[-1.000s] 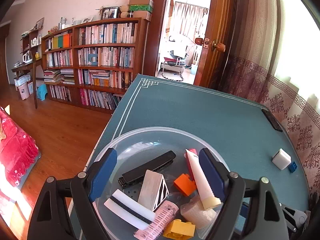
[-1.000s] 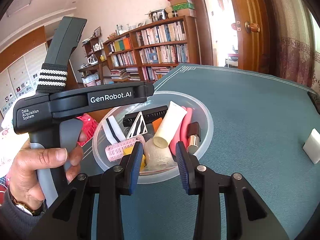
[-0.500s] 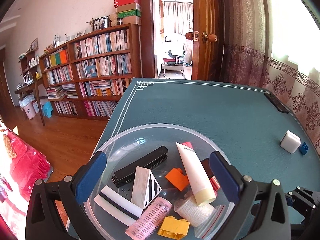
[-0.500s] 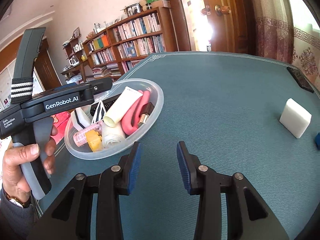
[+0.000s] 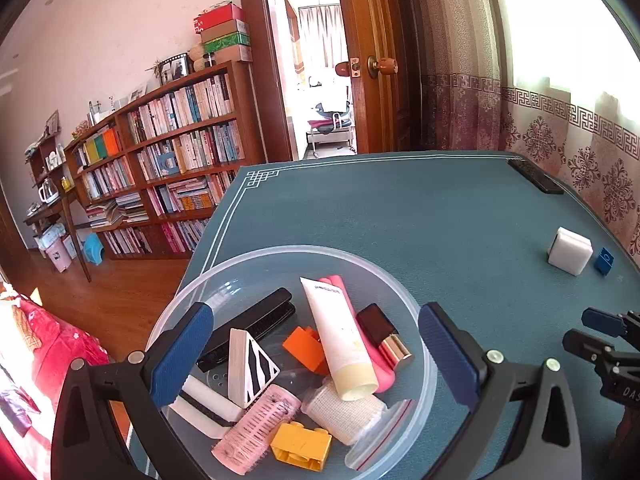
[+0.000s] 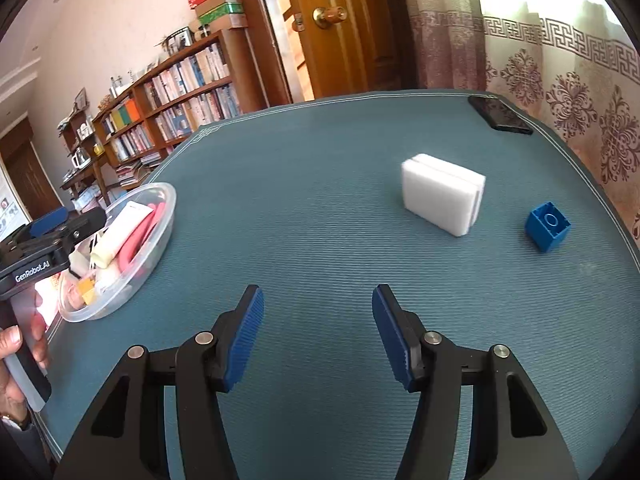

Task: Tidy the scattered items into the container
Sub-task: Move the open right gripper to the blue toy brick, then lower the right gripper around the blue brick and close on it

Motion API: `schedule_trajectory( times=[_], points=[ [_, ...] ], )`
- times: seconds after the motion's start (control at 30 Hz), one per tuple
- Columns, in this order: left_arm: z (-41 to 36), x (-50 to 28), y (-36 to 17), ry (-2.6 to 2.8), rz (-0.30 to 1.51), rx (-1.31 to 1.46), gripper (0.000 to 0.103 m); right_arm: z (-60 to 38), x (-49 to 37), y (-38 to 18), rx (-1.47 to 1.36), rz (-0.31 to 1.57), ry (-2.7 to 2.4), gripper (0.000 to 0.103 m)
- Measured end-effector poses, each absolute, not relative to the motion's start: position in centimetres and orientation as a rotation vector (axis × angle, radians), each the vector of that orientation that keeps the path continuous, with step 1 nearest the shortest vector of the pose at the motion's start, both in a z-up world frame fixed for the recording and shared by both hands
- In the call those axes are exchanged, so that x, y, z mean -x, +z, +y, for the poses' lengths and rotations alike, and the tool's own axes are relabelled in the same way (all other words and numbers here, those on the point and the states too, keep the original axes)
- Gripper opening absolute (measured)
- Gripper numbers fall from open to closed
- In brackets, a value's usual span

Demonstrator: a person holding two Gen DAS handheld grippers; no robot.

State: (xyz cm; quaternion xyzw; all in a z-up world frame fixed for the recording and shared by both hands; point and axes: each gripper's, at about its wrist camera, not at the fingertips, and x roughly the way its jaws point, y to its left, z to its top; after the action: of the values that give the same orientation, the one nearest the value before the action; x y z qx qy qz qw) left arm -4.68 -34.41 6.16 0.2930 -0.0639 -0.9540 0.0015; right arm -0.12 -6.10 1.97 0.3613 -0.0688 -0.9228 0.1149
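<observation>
Now, container: a clear round plastic bowl (image 5: 400, 288) sits at the near left corner of the bench, at 6 o'clock in the left wrist view and at 9 o'clock in the right wrist view.
Contents: a cream tube (image 5: 340, 340) lies over a pink item, beside a black-and-gold lipstick (image 5: 382, 334); an orange brick (image 5: 306, 346), a black comb (image 5: 248, 328), a striped wedge (image 5: 250, 366), a pink hair roller (image 5: 256, 426), a yellow brick (image 5: 302, 446) and a white gauze roll (image 5: 344, 416) lie around them.
Loose items: a white sponge block (image 6: 442, 198) stands on the bench at 1 o'clock in the right wrist view; a blue brick (image 6: 547, 226) lies near it, at 2 o'clock, apart from it.
Left claw (image 5: 312, 354): spread wide, empty, its blue pads framing the bowl's contents from above; whether they touch the bowl I cannot tell.
Right claw (image 6: 318, 334): parted wide, empty, above bare cloth, pointing towards the sponge block, well apart from it.
Hand (image 6: 10, 354): at 8 o'clock in the right wrist view, wrapped round the left claw's handle.
Bench (image 6: 320, 208): covered in teal cloth with a pale border line; a dark flat device (image 6: 500, 118) lies at the far right edge.
Room: a bookshelf (image 5: 168, 152) at 10 o'clock, an open wooden door (image 5: 376, 68) at 12 o'clock, patterned curtains at 2 o'clock.
</observation>
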Motion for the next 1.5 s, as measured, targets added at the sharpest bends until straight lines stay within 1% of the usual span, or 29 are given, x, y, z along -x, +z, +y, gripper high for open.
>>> schedule_trajectory(
  times=[0.2, 0.67, 0.97, 1.23, 1.5],
  points=[
    [-32.8, 4.6, 5.7, -3.010, -0.257, -0.939, 0.103, -1.5, 0.1, 2.0, -1.086, -0.309, -2.793, 0.060],
    [-29.7, 4.0, 5.0, -3.039, -0.384, -0.947, 0.103, 3.9, 0.0, 2.1, -1.110, -0.377, -2.910, 0.060],
    [-28.0, 3.8, 5.0, -3.083, -0.399, -0.966, 0.103, 7.1, 1.0, 1.5, -1.157, -0.466, -2.928, 0.060],
    [-26.1, 3.8, 4.5, -3.112, -0.413, -1.028, 0.103, 8.1, 4.0, 1.3, -1.189, -0.477, -2.930, 0.060],
    [-24.0, 4.1, 3.9, -3.138, -0.440, -1.094, 0.103, 8.8, 6.6, 1.0, -1.209, -0.429, -2.937, 0.060]
  ],
)
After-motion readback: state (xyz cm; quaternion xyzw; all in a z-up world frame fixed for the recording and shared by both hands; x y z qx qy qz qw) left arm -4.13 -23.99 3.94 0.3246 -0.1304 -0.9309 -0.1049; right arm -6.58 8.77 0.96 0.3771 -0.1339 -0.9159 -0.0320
